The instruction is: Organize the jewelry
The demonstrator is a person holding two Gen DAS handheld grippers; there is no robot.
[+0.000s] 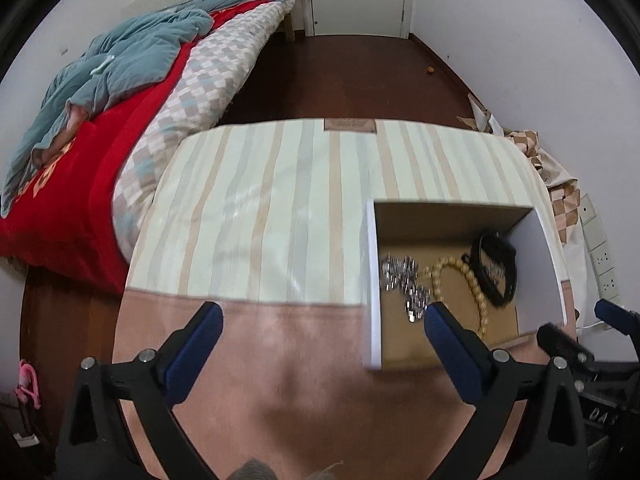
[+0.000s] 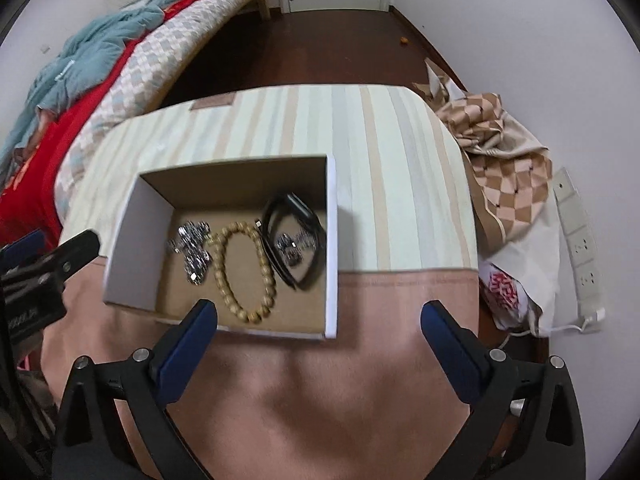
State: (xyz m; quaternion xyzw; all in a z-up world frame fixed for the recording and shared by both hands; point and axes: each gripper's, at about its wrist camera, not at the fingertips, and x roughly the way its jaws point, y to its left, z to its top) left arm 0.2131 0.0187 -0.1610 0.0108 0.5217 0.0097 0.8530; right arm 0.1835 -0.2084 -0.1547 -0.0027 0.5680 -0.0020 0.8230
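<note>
Open cardboard box point(image 2: 332, 240), white outside, brown inside, sits on a striped cushion point(image 2: 400, 168) whose near part is plain pink. The box's long axis runs roughly left-right in the right wrist view, with its open top facing up.

Inside the box, all lying flat on the floor:
- silver chain jewelry point(image 2: 192, 250), bunched at the box's left part, strung out toward the near wall
- tan bead bracelet point(image 2: 244, 272), an oval loop in the middle, long axis running from the far wall toward the near wall, slightly tilted
- black band point(image 2: 294, 240), a looped strap in the box's right part close to the right wall, long axis also far-to-near, with a small silver piece point(image 2: 290, 250) lying inside its loop

The chain touches the bead bracelet; the bracelet touches the black band.

Left gripper point(image 1: 324, 312): jaws spread wide, nothing between them, over the pink cushion just left of the box; its right finger overlaps the box's near left corner in the left wrist view.

Right gripper point(image 2: 318, 310): jaws spread wide, nothing gripped, above the box's near wall; its left finger overlaps the box's near edge.

Right of the cushion: checked cloth point(image 2: 504, 168) and a white power strip point(image 2: 580, 240). Left of it: a bed with a red blanket point(image 1: 100, 168).
</note>
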